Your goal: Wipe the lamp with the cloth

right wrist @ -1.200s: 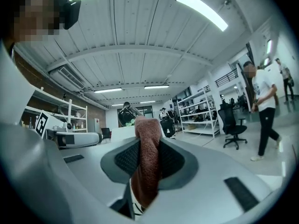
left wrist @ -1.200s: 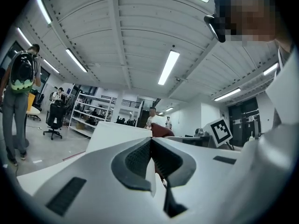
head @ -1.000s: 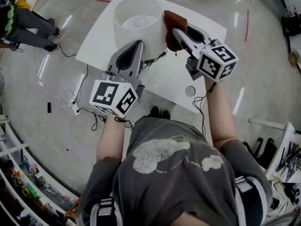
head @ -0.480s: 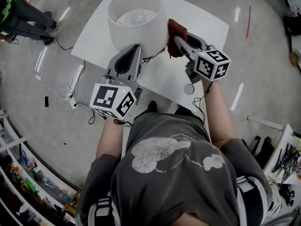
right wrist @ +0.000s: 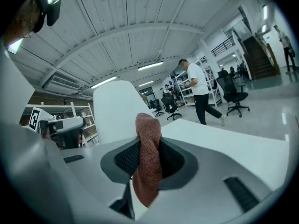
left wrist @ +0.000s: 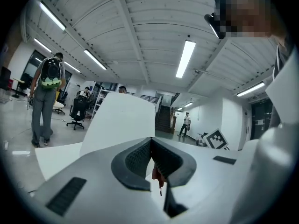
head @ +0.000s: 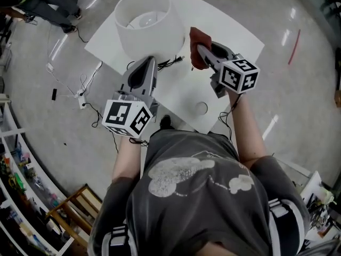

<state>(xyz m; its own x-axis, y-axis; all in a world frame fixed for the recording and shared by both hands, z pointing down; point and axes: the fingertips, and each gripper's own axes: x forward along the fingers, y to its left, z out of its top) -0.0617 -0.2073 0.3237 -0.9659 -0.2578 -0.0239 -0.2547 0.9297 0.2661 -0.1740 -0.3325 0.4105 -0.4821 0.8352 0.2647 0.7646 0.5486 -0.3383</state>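
Rust-brown cloth (right wrist: 148, 157) is pinched in my R gripper (head: 199, 51), jaws clamped on its middle. Its long axis runs up-down across the pads, w/ ends sticking out above and below. From the head view it sits just right of the lamp (head: 143, 23), w/ a small gap between. The lamp stands upright on the white table (head: 237, 41), opening facing up. L gripper (head: 147, 63) has its jaws closed on nothing, tips pointing at the lamp's near side.

The right gripper (head: 201, 51) now holds the rust-brown woven cloth (head: 197, 38) clear of the white drum-shaped lampshade (head: 143, 23), off to its right, whereas a second ago the cloth pressed against its side.
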